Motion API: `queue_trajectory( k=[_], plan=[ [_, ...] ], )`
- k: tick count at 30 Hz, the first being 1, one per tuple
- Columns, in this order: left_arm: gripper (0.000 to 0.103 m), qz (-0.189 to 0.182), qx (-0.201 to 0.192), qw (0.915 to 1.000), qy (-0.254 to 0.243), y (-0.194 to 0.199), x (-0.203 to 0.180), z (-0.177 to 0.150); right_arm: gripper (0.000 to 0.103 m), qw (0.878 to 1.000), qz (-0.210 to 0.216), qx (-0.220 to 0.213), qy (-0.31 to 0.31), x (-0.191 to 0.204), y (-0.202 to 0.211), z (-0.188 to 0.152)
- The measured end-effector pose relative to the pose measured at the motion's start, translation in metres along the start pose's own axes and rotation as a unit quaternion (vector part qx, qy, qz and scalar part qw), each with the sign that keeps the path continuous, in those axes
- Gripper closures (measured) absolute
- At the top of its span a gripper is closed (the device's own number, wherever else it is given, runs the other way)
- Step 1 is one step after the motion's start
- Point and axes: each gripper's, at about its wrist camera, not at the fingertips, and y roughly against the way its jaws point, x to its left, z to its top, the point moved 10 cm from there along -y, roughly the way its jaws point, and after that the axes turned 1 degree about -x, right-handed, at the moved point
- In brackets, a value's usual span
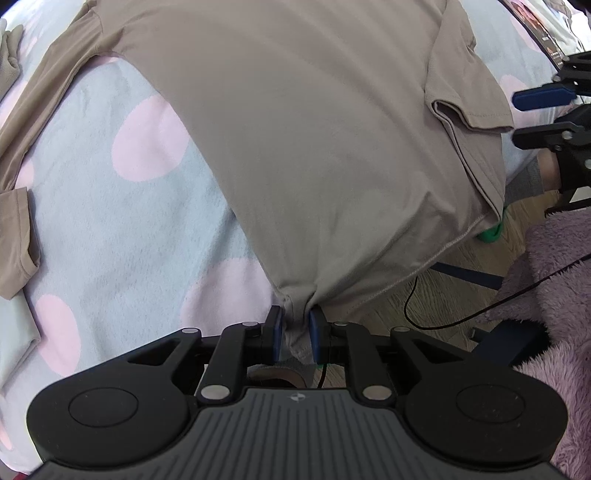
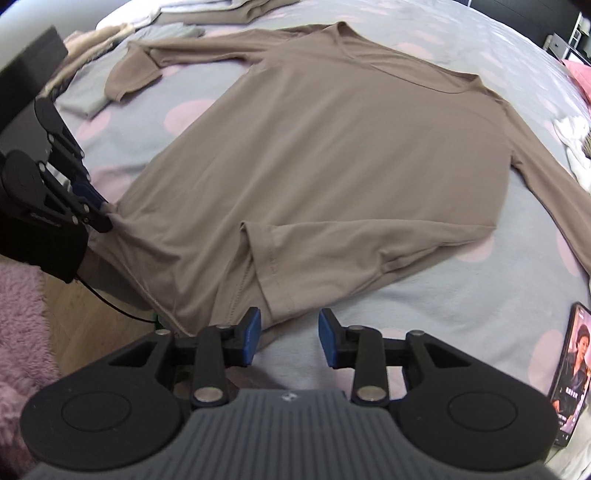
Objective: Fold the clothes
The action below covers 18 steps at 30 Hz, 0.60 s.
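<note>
A taupe long-sleeved shirt [image 2: 332, 147] lies spread on a grey bedspread with pink dots [image 2: 461, 295], its hem toward the bed's edge. My left gripper [image 1: 296, 326] is shut on the shirt's [image 1: 295, 147] bottom hem corner, lifting that corner off the edge; in the right wrist view this left gripper [image 2: 99, 214] appears at the far left. My right gripper [image 2: 290, 334] is open just short of a folded-over flap of hem [image 2: 273, 266], holding nothing. In the left wrist view the right gripper [image 1: 543, 114] shows at the right edge.
A phone [image 2: 570, 373] with a lit screen lies on the bed at the right. More folded and loose garments [image 2: 207, 14] sit at the far side. A purple fluffy rug [image 1: 554, 277] and a black cable [image 1: 443, 317] lie on the wood floor beside the bed.
</note>
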Motion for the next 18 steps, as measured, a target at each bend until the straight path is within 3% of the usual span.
queue_trajectory(
  k=[2, 3, 6, 10, 11, 12, 18],
  plan=[
    [0.085, 0.001, 0.004, 1.0, 0.002, 0.0, 0.002, -0.003, 0.071, 1.0, -0.008, 0.001, 0.004, 0.001, -0.004, 0.001],
    [0.085, -0.001, 0.007, 1.0, 0.004, -0.001, 0.002, -0.005, 0.083, 1.0, -0.012, 0.004, 0.003, 0.0, -0.006, 0.001],
    [0.085, -0.01, 0.013, 0.9998, 0.007, -0.005, 0.002, -0.008, 0.094, 1.0, -0.016, 0.007, -0.007, -0.005, -0.008, 0.001],
    [0.085, -0.018, 0.003, 0.9998, 0.006, -0.004, 0.0, -0.001, 0.098, 0.999, -0.011, 0.002, -0.031, -0.014, -0.001, 0.001],
    [0.088, -0.02, 0.0, 0.9998, 0.006, -0.004, -0.001, 0.0, 0.098, 0.999, -0.01, 0.002, -0.037, -0.017, 0.002, 0.001],
    [0.1, -0.022, -0.002, 0.9997, 0.005, -0.004, -0.001, 0.002, 0.099, 0.999, -0.011, 0.001, -0.043, -0.02, 0.006, 0.0],
    [0.102, -0.071, -0.025, 0.9967, 0.03, 0.025, -0.004, 0.013, 0.101, 0.996, -0.029, -0.006, -0.081, -0.049, 0.053, -0.003]
  ],
)
